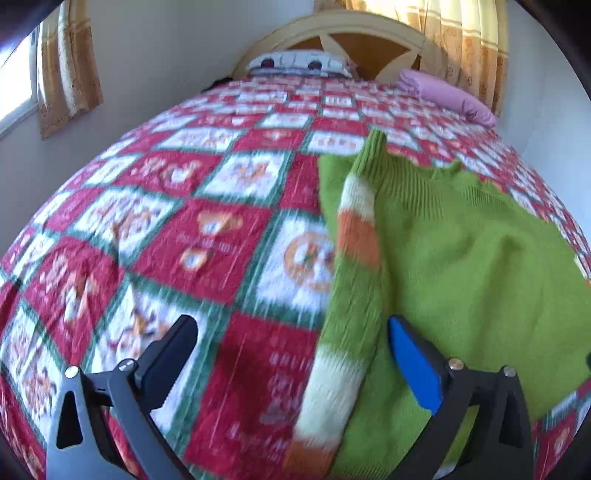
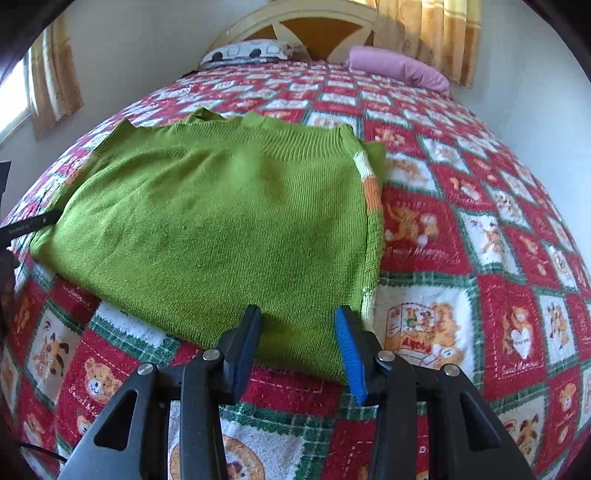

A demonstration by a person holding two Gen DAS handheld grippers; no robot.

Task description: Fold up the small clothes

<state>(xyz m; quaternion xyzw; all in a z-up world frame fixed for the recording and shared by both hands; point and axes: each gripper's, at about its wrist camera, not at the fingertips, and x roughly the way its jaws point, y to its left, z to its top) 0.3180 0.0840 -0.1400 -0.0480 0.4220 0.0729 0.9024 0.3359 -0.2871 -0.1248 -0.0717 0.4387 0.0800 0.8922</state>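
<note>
Now the green sweater point(image 2: 221, 221) lies flat on the quilt point(image 2: 461, 229), its body folded into a rough rectangle with the ribbed hem toward the headboard point(image 2: 295, 22) at 12 o'clock. One striped sleeve point(image 1: 354, 258), banded green, white and orange, is laid along the sweater's left edge, running from 6 to 12 o'clock in the left wrist view. That view is smeared, so the sleeve seems to rest on the body rather than beside it, though I cannot be sure. In the right wrist view a second striped edge peeks out at the sweater's 3 o'clock side.

Left gripper point(image 1: 291, 332) stands spread at its widest, gripping nothing; the sleeve passes between its fingers without either pad pressing it.

Right gripper point(image 2: 297, 321) is partly spread over the sweater's near corner at 6 o'clock, its blue pads apart and holding nothing.

Farther up the bed, a pink pillow point(image 2: 399, 70) sits at 1 o'clock and a patterned pillow point(image 2: 247, 50) at 11 o'clock. Curtains point(image 2: 428, 33) hang behind.
</note>
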